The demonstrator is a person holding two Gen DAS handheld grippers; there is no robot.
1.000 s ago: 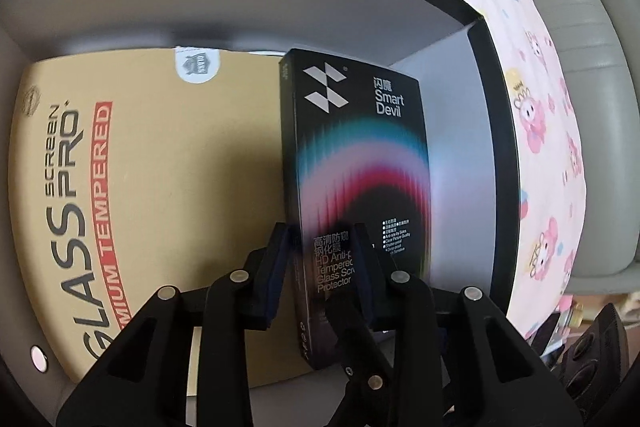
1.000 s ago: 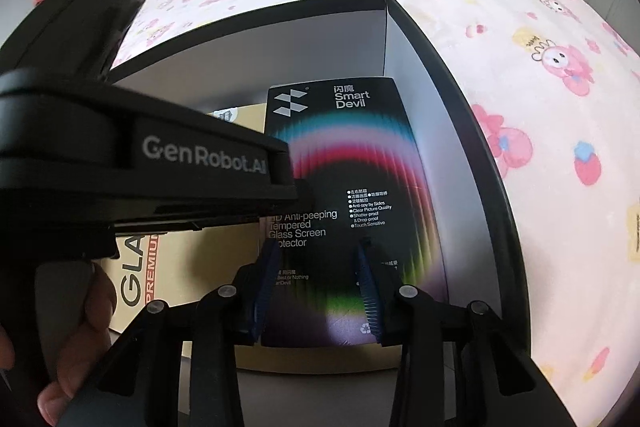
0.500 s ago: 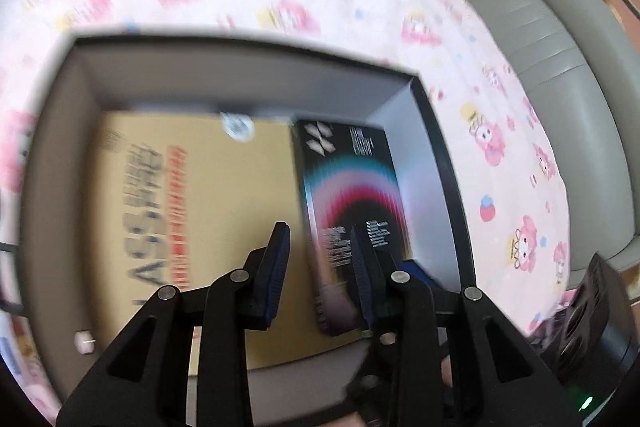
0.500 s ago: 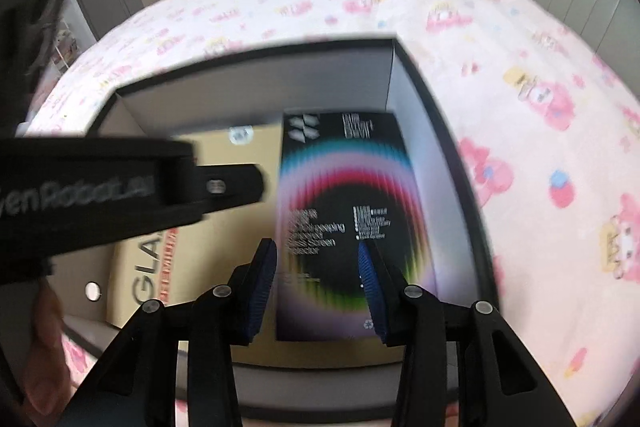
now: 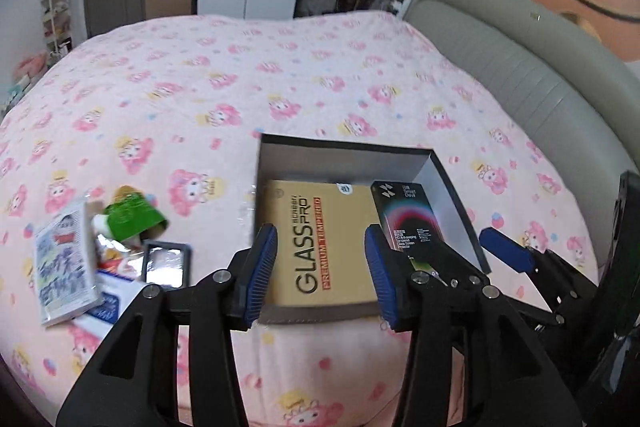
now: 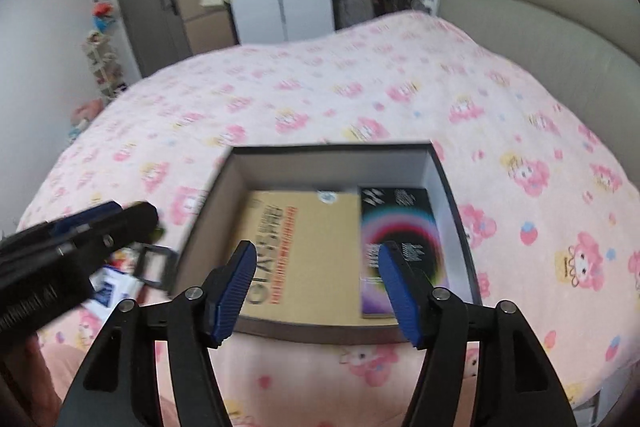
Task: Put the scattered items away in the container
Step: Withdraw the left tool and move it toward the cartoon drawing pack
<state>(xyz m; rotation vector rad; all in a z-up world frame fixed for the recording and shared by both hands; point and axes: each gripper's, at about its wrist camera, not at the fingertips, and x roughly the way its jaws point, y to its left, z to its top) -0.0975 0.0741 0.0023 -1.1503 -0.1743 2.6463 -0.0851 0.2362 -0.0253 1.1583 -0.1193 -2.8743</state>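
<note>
L tongs [image 5: 320, 271] & R tongs [image 6: 318, 287] both released, above box [image 5: 452, 183] near edge.

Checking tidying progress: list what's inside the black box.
Inside the black box: a tan flat GLASS PRO package beside a black rainbow-ringed Smart Devil package. Anything beneath them is hidden.

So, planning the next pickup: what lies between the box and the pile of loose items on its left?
Only bare pink bedsheet separates the box from the pile; the left wrist view shows it.
</note>
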